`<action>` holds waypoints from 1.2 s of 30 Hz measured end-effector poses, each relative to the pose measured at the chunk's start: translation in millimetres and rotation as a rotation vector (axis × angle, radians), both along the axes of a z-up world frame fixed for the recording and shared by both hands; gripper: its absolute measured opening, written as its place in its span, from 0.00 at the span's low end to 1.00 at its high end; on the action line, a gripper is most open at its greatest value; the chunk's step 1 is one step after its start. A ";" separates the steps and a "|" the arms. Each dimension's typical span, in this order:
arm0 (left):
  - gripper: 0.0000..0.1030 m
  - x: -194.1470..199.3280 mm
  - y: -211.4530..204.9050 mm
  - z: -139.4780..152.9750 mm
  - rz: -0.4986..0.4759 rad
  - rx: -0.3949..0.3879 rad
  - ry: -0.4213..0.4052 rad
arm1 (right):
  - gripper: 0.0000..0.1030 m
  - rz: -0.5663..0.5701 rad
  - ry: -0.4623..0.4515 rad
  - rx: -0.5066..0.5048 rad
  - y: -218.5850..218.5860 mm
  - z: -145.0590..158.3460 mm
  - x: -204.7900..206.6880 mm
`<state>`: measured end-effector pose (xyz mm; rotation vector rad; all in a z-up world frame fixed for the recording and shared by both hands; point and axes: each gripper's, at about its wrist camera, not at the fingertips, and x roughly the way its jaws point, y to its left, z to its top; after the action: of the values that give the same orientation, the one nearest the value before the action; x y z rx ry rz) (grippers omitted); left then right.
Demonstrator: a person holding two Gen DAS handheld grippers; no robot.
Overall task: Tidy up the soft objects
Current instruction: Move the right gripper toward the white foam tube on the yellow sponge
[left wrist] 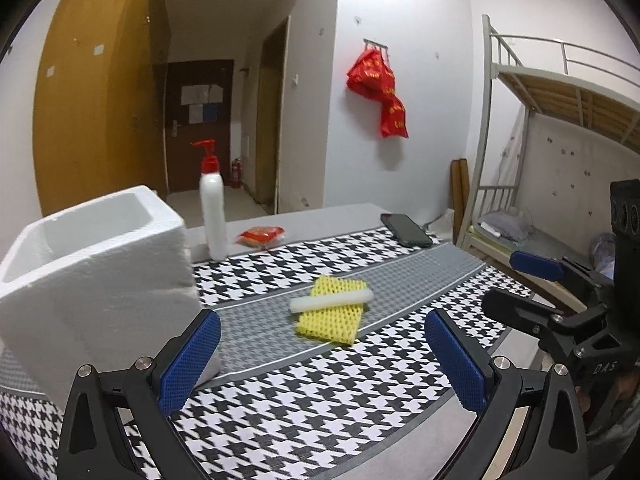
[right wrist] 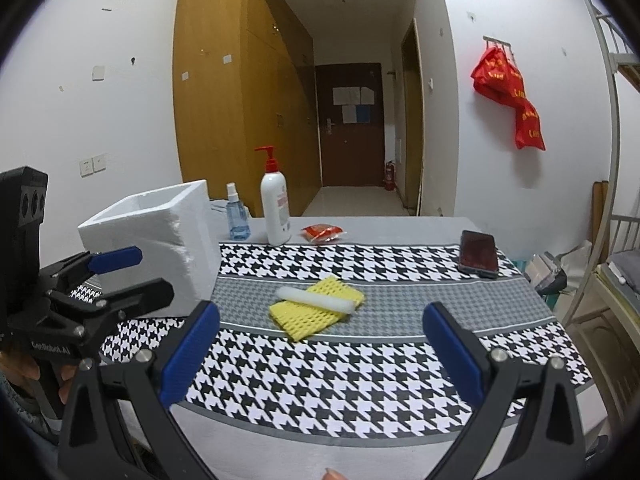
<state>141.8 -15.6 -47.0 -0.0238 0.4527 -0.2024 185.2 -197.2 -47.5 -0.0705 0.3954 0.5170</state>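
A yellow foam net sleeve lies flat on the houndstooth table cloth, with a white foam stick resting across it. Both also show in the right wrist view, the sleeve and the stick. A white styrofoam box stands open-topped at the left, also in the right wrist view. My left gripper is open and empty, short of the sleeve, next to the box. My right gripper is open and empty, short of the sleeve.
A white pump bottle with a red top, a blue spray bottle and a red packet stand at the table's far side. A black phone lies at the far right. A bunk bed is right of the table.
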 end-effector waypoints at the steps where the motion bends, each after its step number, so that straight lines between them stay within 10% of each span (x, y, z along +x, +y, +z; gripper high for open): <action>1: 0.99 2.7 -1.8 -1.6 -0.002 0.003 0.008 | 1.00 -0.002 0.007 -0.001 -1.3 -1.4 2.2; 36: 0.99 73.6 -27.5 -36.2 -0.009 0.028 0.170 | 0.99 0.113 0.138 -0.069 -15.9 -26.2 87.6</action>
<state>215.3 -43.1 -83.2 -0.0117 0.6247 -0.2036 272.8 -213.2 -73.7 -0.1242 0.5468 0.6215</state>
